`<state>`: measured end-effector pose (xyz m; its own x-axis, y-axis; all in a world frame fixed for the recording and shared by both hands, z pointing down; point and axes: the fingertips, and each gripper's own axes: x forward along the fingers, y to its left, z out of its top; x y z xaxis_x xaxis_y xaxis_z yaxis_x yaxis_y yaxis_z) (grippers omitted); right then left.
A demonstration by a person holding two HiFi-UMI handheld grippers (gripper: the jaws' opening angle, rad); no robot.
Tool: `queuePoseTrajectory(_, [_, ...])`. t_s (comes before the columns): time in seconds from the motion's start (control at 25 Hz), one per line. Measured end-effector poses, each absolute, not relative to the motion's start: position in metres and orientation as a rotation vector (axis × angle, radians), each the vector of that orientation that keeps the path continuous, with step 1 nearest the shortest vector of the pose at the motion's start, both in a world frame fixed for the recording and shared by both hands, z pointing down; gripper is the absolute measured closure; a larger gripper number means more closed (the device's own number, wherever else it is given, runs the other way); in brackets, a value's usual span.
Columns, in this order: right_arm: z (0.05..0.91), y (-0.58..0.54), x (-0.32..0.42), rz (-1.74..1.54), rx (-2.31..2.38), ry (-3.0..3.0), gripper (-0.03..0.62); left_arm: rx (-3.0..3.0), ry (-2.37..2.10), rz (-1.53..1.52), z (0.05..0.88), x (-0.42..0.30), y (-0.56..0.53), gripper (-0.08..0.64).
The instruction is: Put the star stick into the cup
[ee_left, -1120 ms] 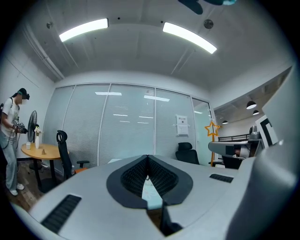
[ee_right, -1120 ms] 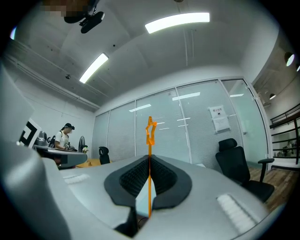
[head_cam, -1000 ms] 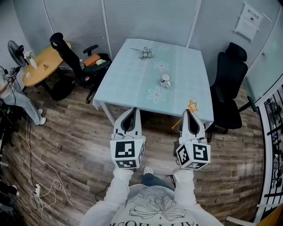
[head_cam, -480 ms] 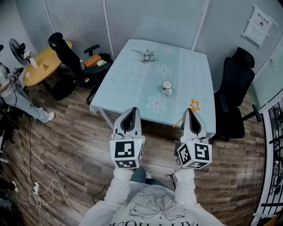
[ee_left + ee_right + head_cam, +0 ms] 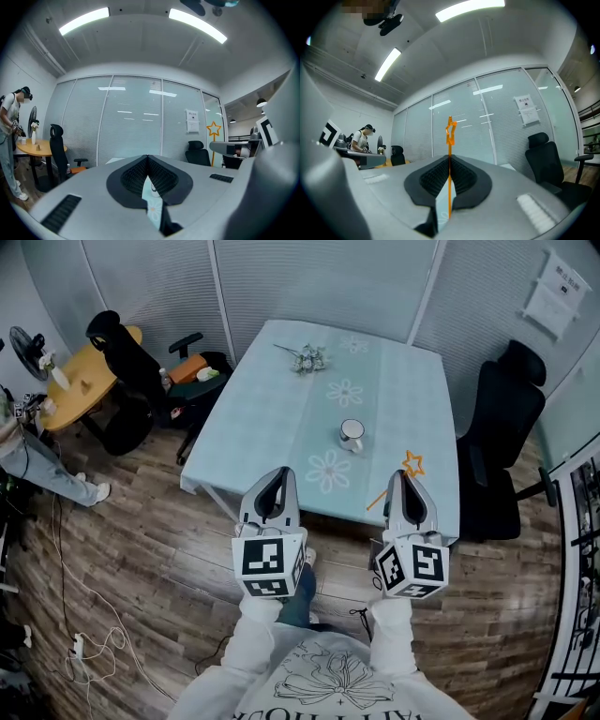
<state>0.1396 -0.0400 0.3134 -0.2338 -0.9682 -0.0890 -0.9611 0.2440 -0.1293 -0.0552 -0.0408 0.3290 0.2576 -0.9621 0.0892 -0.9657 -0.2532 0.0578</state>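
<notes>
Here, the orange star stick (image 5: 450,129) is pinched between the jaws of the right gripper (image 5: 400,476), its star end poking out past the tips, over the near right part of the pale blue table (image 5: 272,409). The white cup (image 5: 352,434) stands further in on the table, apart from the stick. The left gripper (image 5: 281,472) hovers alongside, jaws pressed together on nothing. A small bunch of flowers (image 5: 307,356) lies at the far end, and a black office chair (image 5: 502,418) stands beside the table.
</notes>
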Motion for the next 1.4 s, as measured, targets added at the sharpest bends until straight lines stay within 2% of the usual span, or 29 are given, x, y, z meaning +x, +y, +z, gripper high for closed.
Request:
queuePoseTrajectory(0.76, [0.317, -0.243, 0.143, -0.068, -1.913, 2.305, 0.58, 2.5, -1.747, 0.1, 0.332, -0.045, -0.253, 0.555])
queuePoseTrajectory(1.4, [0.361, -0.331, 0.136, -0.148, -1.983, 2.275, 0.58, 2.486, -1.636, 0.195, 0.381, -0.048, -0.35, 0.555])
